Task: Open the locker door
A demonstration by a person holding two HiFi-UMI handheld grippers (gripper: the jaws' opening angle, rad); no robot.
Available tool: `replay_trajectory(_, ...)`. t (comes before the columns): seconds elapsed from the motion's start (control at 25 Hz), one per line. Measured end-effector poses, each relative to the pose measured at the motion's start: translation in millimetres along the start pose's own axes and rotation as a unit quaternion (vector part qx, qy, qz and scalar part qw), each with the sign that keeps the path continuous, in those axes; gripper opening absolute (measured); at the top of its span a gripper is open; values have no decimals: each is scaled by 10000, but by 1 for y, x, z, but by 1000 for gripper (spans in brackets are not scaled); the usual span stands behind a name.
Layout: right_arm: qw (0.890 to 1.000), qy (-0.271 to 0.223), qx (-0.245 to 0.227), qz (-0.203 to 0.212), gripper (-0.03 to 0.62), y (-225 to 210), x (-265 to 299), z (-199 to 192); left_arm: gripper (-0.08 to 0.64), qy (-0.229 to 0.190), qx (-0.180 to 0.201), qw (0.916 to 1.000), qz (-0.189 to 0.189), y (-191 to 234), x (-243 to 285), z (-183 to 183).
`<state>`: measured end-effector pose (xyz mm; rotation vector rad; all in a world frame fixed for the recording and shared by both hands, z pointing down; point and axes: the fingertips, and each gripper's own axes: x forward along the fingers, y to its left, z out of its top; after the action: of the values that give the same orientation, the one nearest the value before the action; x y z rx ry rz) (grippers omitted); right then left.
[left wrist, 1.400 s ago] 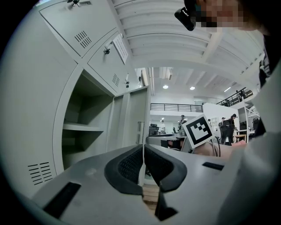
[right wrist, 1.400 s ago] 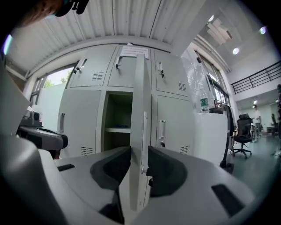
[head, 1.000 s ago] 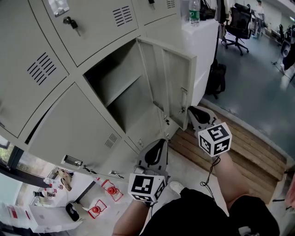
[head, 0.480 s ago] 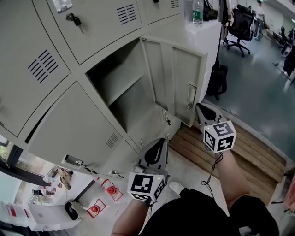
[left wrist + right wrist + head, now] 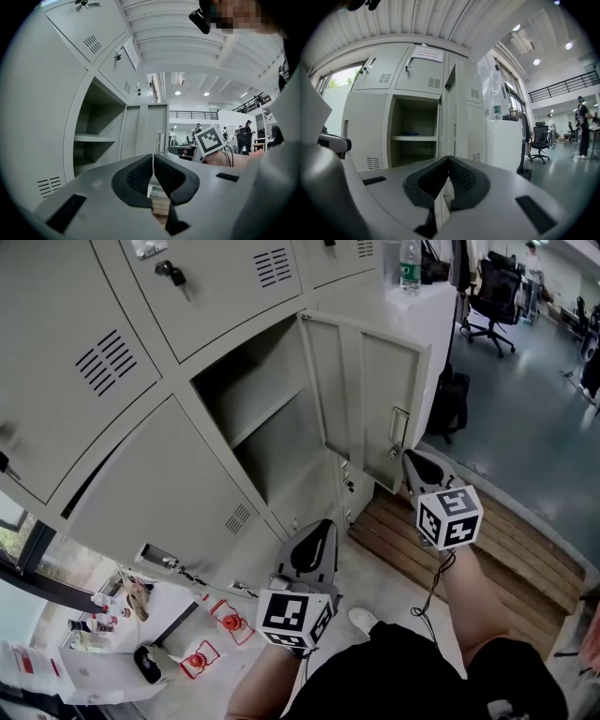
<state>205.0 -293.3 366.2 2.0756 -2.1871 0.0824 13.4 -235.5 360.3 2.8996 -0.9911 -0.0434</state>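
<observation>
The grey locker door (image 5: 375,381) stands wide open, swung out to the right of its compartment (image 5: 272,418), which has one shelf inside. Its handle (image 5: 398,432) is on the outer edge. My right gripper (image 5: 411,460) is shut with nothing between its jaws, tips just right of the door's lower corner, apart from it. In the right gripper view the door (image 5: 449,117) shows edge-on beyond the closed right gripper (image 5: 448,158). My left gripper (image 5: 314,540) hangs low before the lockers, shut and empty; in its own view the left gripper (image 5: 153,157) faces the door (image 5: 147,131).
Closed lockers surround the open one; a key (image 5: 173,276) hangs in the door above. A water bottle (image 5: 410,263) stands on a white cabinet (image 5: 422,315), with a black bag (image 5: 450,404) beside it. A wooden pallet (image 5: 487,531) lies on the floor. An office chair (image 5: 487,287) stands farther off.
The door has swung further open to the right. My right gripper has drawn right and back from the door's edge and its jaws have closed. The left gripper has stayed put.
</observation>
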Motion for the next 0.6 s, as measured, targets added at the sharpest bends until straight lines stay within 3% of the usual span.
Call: replay_trajectory(0.6,9966,-42,-201,803,54,84,-34,4,23,-93,0,9995,314,-4,-53,3)
